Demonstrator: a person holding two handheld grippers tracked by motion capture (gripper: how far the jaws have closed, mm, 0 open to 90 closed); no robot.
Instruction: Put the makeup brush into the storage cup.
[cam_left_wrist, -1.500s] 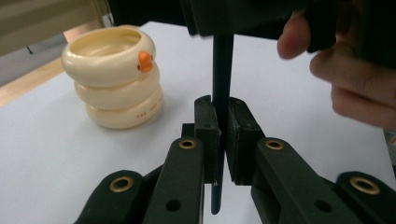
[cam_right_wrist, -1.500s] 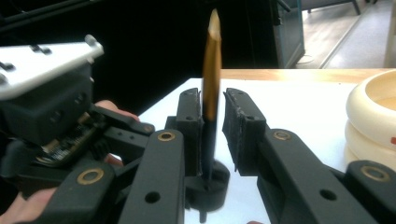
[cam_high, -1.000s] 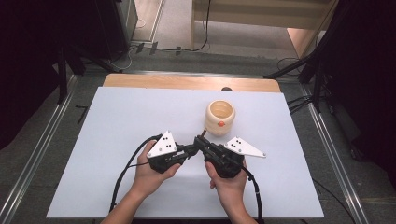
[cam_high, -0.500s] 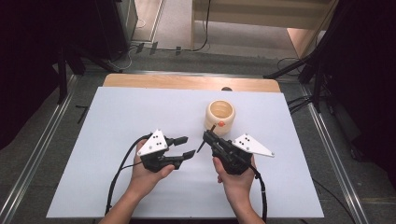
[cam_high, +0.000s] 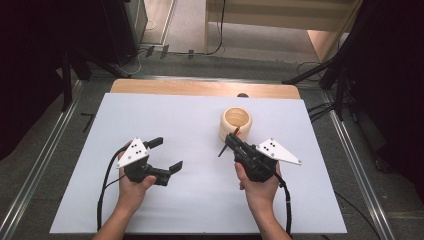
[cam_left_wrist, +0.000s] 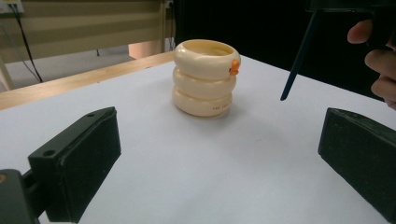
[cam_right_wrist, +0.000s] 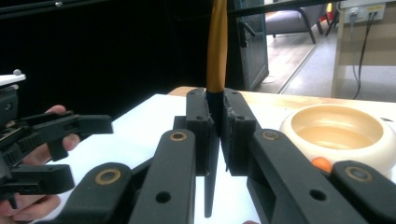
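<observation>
A cream holder (cam_high: 236, 123) shaped like three stacked rings, with a small orange mark, stands right of the table's middle. My right gripper (cam_high: 231, 141) is just in front of it, shut on a thin stick (cam_high: 226, 146) with a black pointed end and a yellow-brown upper part (cam_right_wrist: 216, 46). In the right gripper view the pads (cam_right_wrist: 201, 122) clamp the stick upright beside the holder (cam_right_wrist: 341, 133). My left gripper (cam_high: 167, 154) is at the left. Its jaws have just been opening and stand wide with nothing between them. In its own view, my left gripper (cam_left_wrist: 219, 137) faces the holder (cam_left_wrist: 204, 77) and the stick (cam_left_wrist: 299, 53).
A white sheet (cam_high: 190, 200) covers the table, with a strip of wood (cam_high: 200, 88) bare along the far edge. Metal rails (cam_high: 350, 150) run down both sides. Dark equipment and cables lie on the floor beyond.
The two grippers met at the middle a second ago. My left gripper has opened and drawn back to the left. The right one has kept the stick and shifted slightly right, toward the holder.
</observation>
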